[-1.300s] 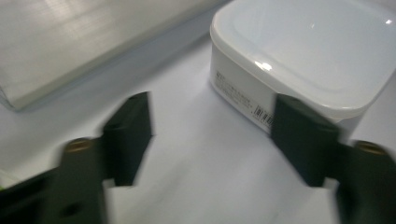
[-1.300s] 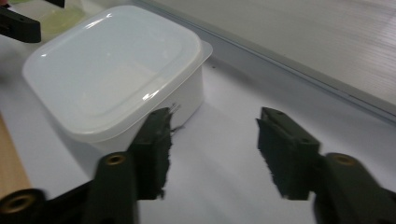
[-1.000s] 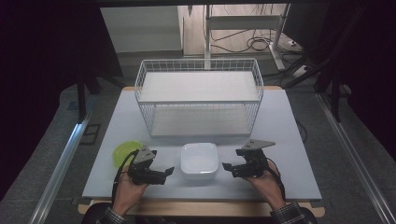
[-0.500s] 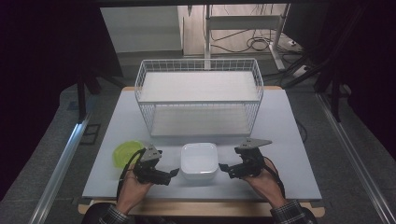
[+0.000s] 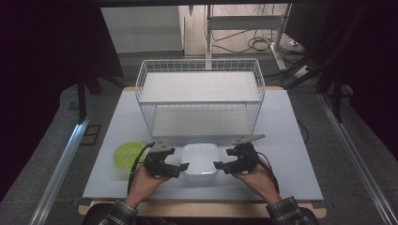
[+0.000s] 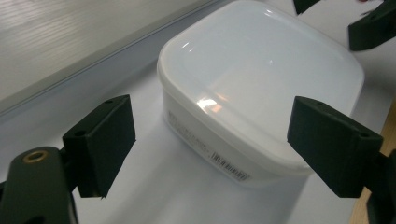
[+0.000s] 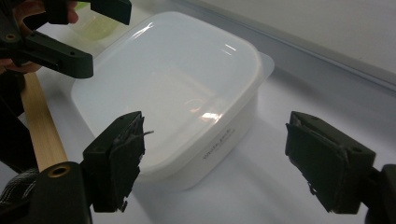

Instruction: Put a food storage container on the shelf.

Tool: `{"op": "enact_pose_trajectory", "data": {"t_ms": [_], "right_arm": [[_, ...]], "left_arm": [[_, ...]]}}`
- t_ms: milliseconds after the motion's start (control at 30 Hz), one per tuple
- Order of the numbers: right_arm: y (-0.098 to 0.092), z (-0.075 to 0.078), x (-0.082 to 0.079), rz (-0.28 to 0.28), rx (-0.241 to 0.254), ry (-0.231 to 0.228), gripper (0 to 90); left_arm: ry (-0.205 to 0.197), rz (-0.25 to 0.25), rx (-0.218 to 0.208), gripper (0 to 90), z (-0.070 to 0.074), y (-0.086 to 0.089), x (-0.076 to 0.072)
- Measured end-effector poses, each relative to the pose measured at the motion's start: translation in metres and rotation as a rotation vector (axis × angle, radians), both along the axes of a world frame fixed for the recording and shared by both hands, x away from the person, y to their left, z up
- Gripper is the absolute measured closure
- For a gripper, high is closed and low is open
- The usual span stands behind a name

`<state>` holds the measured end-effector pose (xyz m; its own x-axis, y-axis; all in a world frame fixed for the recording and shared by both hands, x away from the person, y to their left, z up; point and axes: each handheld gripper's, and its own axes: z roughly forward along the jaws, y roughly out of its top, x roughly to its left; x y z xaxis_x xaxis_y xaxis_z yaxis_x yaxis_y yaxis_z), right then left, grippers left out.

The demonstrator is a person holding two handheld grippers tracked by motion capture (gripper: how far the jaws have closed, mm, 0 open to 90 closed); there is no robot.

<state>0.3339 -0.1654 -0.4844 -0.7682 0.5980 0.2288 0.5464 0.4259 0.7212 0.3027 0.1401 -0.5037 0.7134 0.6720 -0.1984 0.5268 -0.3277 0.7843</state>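
Left hand-held gripper [image 5: 180, 167]: jaws apart and just been narrowing, nothing pinched; a corner of the white lidded container [image 5: 200, 158] sits in the gap, pads clear of its walls. Carried low in the person's left hand [image 5: 141, 185], forearm entering from the near edge, jaws aimed inward, probably to take the box from its left flank.

Green bowl [image 5: 126, 153]: on the table [image 5: 300, 140], just left of that gripper, untouched.

White lidded container: near front edge of table, centre, lid on, before the wire basket [image 5: 199, 96].

Right hand-held gripper [image 5: 219, 166]: jaws apart, likewise just been narrowing, straddling the box's right corner without contact. Right hand [image 5: 256, 180] mirrors the left, suggesting a two-sided lift.
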Motion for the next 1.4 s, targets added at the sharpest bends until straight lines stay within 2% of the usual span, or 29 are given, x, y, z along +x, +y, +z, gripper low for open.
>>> {"op": "enact_pose_trajectory", "data": {"t_ms": [100, 233, 300, 400, 467, 500, 533, 600, 667, 767, 833, 900, 967, 1000, 1033, 1067, 1100, 1133, 1167, 1200, 1233, 1333, 1400], "right_arm": [[0.004, -0.002, 0.003, 0.009, -0.007, 0.011, 21.9], [0.012, -0.004, 0.010, 0.020, 0.007, 0.071, 26.2], [0.013, -0.004, 0.011, 0.021, 0.009, 0.082, 27.9], [0.016, -0.003, 0.012, 0.023, 0.016, 0.119, 31.5], [0.016, -0.002, 0.010, 0.014, 0.014, 0.129, 34.1], [0.014, -0.001, 0.008, 0.010, 0.017, 0.145, 37.6], [0.014, -0.001, 0.008, 0.010, 0.017, 0.145, 37.6], [0.011, 0.001, 0.003, -0.005, 0.021, 0.159, 45.6], [0.009, 0.003, 0.002, -0.014, 0.023, 0.161, 48.3], [0.004, 0.004, -0.001, -0.036, 0.044, 0.190, 56.9], [0.001, 0.005, -0.003, -0.044, 0.062, 0.209, 61.7], [-0.001, 0.007, -0.006, -0.054, 0.070, 0.221, 65.0], [-0.001, 0.009, -0.009, -0.068, 0.064, 0.210, 68.2], [-0.002, 0.012, -0.011, -0.084, 0.070, 0.192, 72.6], [-0.003, 0.013, -0.011, -0.093, 0.078, 0.182, 76.2], [-0.005, 0.013, -0.011, -0.101, 0.083, 0.167, 78.5], [-0.005, 0.013, -0.011, -0.101, 0.083, 0.167, 78.5], [-0.005, 0.014, -0.012, -0.110, 0.065, 0.130, 78.7], [-0.005, 0.014, -0.012, -0.110, 0.065, 0.130, 78.7], [-0.004, 0.014, -0.014, -0.119, 0.069, 0.111, 78.7], [-0.004, 0.014, -0.014, -0.119, 0.069, 0.111, 78.7], [-0.001, 0.014, -0.017, -0.118, 0.056, 0.061, 78.8], [0.001, 0.016, -0.020, -0.126, 0.052, 0.027, 78.7]], "left_arm": [[0.017, -0.008, -0.012, 18.6, -0.001, 0.000, 0.003], [0.069, -0.037, -0.049, 19.2, -0.003, -0.003, 0.010], [0.087, -0.058, -0.068, 20.5, -0.004, -0.006, 0.010], [0.101, -0.047, -0.065, 21.1, -0.003, -0.007, 0.007], [0.127, -0.041, -0.079, 23.4, -0.004, -0.006, 0.006], [0.190, -0.042, -0.123, 26.6, -0.006, -0.003, 0.005], [0.190, -0.042, -0.123, 26.8, -0.006, -0.003, 0.005], [0.204, -0.038, -0.131, 29.3, -0.007, -0.002, 0.003], [0.199, -0.026, -0.111, 31.5, -0.003, -0.003, -0.001], [0.188, -0.006, -0.098, 43.5, 0.003, -0.001, -0.010], [0.183, 0.006, -0.108, 52.9, 0.005, 0.002, -0.015], [0.189, 0.024, -0.124, 58.5, 0.006, 0.004, -0.019], [0.172, 0.045, -0.118, 62.0, 0.007, 0.002, -0.022], [0.138, 0.073, -0.104, 66.2, 0.010, 0.000, -0.025], [0.138, 0.073, -0.104, 70.0, 0.010, 0.000, -0.025], [0.119, 0.086, -0.099, 75.4, 0.011, 0.000, -0.025], [0.119, 0.086, -0.099, 76.9, 0.011, 0.000, -0.025], [0.131, 0.098, -0.129, 77.0, 0.009, 0.001, -0.023], [0.131, 0.098, -0.129, 77.2, 0.009, 0.001, -0.023], [0.131, 0.109, -0.138, 77.6, 0.007, 0.002, -0.022], [0.131, 0.109, -0.138, 77.9, 0.007, 0.002, -0.022], [0.116, 0.129, -0.117, 78.3, 0.008, 0.000, -0.022], [0.105, 0.135, -0.122, 78.4, 0.010, 0.001, -0.022]]}}
